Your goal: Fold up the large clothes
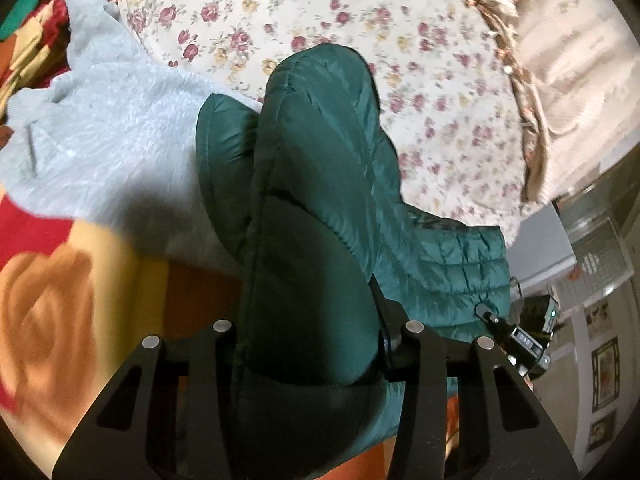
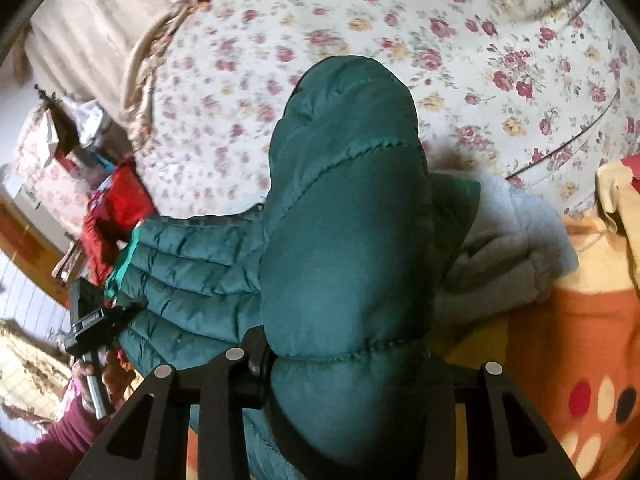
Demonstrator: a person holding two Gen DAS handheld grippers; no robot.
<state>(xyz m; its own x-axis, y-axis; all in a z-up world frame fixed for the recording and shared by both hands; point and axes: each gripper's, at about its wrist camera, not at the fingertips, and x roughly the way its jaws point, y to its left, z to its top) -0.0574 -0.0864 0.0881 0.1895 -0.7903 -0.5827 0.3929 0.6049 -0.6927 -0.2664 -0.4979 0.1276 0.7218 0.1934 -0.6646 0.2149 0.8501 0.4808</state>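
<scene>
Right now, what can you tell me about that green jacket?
The jacket is dark green and quilted in puffy stitched bands, of a smooth, slightly shiny fabric. It is bunched up and lifted, pinched at one spot by the left tool and at another by the right tool. It hangs over a fluffy grey garment and a flowered bedspread.

The left gripper (image 1: 312, 360) points forward and downward, its jaws clamped on a thick bunch of the green quilted jacket (image 1: 320, 200); the right gripper (image 2: 352, 368) is angled the same way, its jaws closed on another bunch; in the right wrist view a hand (image 2: 94, 376) in a maroon sleeve (image 2: 52, 440) grips the left gripper's handle.
</scene>
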